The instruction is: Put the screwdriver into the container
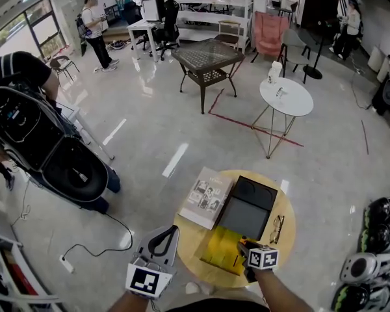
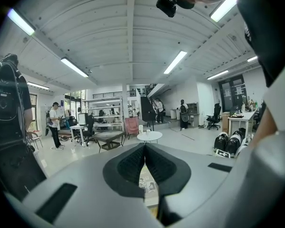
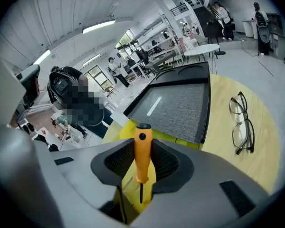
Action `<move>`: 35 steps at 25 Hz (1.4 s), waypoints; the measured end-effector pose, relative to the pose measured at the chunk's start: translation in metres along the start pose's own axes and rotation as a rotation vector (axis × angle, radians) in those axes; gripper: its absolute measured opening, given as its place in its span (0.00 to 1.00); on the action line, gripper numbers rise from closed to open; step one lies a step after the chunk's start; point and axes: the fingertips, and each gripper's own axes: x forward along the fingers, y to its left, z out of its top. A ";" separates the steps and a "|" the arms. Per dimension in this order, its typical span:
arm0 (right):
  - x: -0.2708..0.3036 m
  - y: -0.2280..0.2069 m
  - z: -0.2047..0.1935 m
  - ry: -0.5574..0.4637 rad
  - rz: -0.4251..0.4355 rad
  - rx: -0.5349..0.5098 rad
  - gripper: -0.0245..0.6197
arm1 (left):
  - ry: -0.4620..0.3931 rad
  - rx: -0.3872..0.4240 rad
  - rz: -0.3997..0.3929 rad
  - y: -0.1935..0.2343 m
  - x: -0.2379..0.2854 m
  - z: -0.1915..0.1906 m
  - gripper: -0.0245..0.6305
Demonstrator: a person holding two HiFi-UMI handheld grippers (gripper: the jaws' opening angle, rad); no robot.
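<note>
Right claw (image 3: 143,165) gripping orange screwdriver (image 3: 143,148) over yellow container (image 1: 219,249), left claw (image 2: 145,156) pressed shut, black tray (image 1: 247,208) beside

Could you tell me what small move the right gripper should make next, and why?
Probably ease the right gripper forward over the container: it is shut on the orange screwdriver, while the empty, grey-lined container lies just ahead, not yet under it.
</note>
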 end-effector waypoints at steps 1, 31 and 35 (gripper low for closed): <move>0.002 0.000 0.000 0.004 0.002 0.005 0.23 | 0.000 0.000 0.004 0.001 -0.001 0.001 0.06; 0.036 0.002 -0.038 0.197 -0.132 -0.311 0.25 | 0.011 0.025 -0.022 -0.019 -0.015 -0.007 0.06; 0.035 0.002 -0.038 0.176 -0.133 -0.296 0.24 | 0.004 0.019 -0.025 -0.020 -0.021 -0.008 0.06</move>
